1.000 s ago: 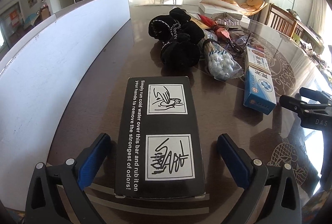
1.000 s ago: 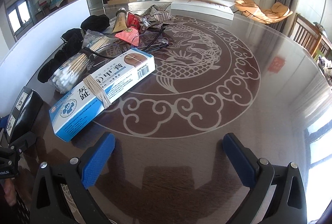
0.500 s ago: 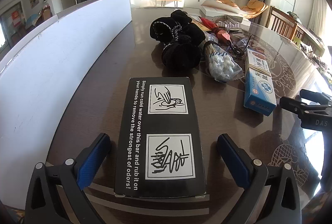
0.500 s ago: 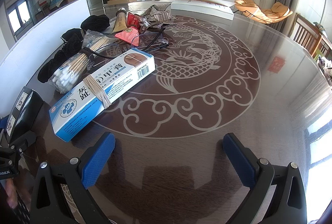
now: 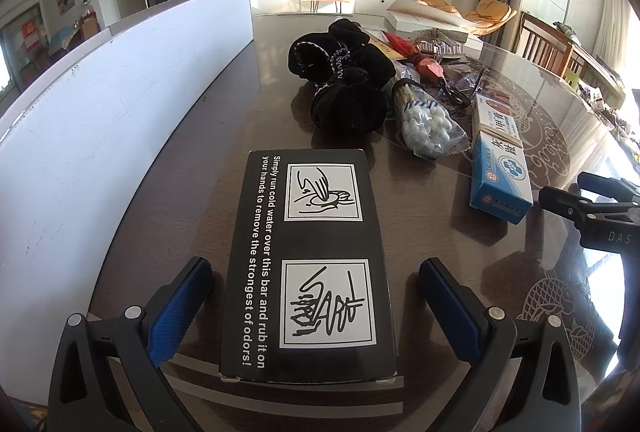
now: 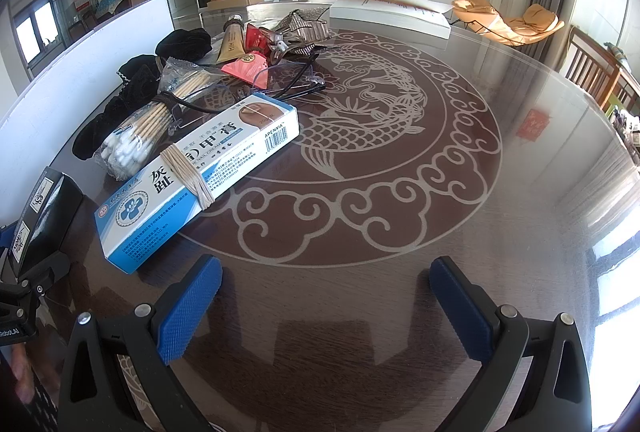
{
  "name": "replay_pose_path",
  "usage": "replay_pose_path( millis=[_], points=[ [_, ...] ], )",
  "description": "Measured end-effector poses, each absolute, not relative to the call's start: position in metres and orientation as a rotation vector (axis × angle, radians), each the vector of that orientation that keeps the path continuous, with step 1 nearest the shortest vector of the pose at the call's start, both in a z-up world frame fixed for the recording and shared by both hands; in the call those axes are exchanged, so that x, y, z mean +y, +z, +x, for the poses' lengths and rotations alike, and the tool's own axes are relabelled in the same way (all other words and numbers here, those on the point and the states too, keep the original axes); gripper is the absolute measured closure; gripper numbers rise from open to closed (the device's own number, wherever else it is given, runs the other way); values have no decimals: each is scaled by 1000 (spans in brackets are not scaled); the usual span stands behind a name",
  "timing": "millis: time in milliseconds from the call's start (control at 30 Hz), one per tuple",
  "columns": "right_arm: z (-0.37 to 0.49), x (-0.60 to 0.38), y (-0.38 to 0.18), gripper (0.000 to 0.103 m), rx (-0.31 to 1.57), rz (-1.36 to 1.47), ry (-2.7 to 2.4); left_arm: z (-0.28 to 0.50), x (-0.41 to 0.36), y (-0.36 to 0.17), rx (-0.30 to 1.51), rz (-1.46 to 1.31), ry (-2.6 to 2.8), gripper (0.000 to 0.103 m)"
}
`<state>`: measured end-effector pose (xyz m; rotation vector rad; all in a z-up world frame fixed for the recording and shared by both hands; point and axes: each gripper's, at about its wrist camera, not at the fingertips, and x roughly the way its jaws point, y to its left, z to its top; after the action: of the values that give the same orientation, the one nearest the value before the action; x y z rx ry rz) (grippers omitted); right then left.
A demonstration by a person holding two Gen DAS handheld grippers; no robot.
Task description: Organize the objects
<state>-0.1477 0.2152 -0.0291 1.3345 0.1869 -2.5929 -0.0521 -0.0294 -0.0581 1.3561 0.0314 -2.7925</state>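
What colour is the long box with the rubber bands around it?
Blue and white box, clearest in the right wrist view.

Bright daylight enters from the right in both fisheye views, leaving blown-out glare on the glossy bench near the right edge. Objects cast soft shadows leftward. Straight lines bow strongly outward, corners are black, and focus is sharp throughout.

the black box is cut off by the right wrist view's left edge; small print on the blue carton is unreadable.
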Motion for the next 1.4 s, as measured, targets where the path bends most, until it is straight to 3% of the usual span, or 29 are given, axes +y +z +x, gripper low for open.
replay_pose_path(
  millis=[1400],
  points=[
    [-148, 215, -29, 0, 187, 1334, -2593, -52, -28, -60, 31, 1348, -2795, 0]
  ],
)
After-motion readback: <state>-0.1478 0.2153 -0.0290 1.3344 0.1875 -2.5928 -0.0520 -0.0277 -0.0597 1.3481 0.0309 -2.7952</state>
